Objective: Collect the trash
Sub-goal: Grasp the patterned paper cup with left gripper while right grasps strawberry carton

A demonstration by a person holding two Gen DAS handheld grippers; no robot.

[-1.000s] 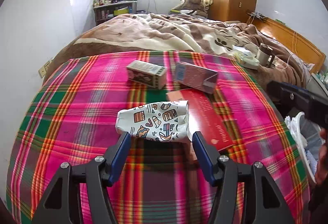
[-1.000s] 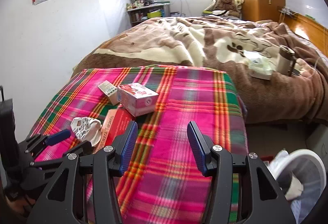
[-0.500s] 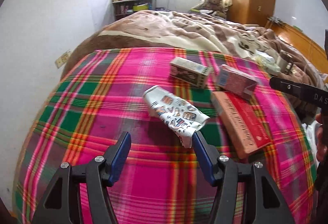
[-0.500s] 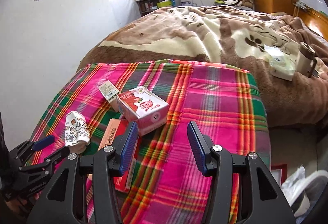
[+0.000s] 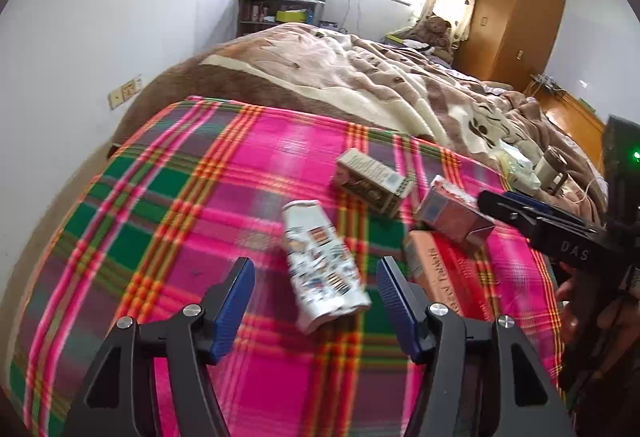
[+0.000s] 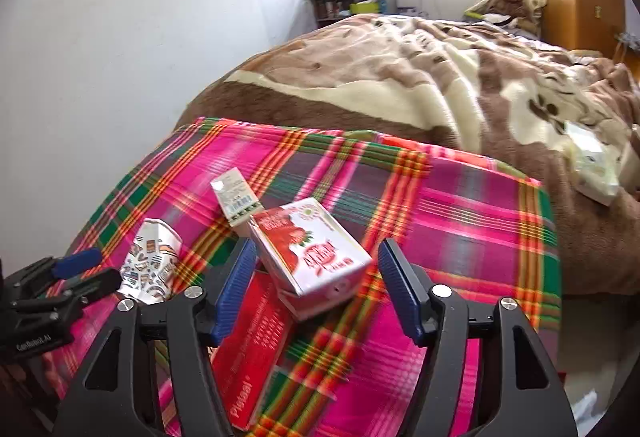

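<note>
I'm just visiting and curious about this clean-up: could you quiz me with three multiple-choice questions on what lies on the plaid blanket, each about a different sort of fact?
1. What sits between the right hand-held gripper fingers?
A strawberry milk carton
B teddy bear
C mug

2. How many items lie on the plaid blanket?
A two
B four
C seven

3. The patterned paper cup is:
A upright
B stacked
C crushed, on its side

Answers: 1 A, the carton lies between the opening jaws, untouched. 2 B, cup, carton, grey box, red tablet box. 3 C, it lies flattened before the left hand-held gripper.
</note>
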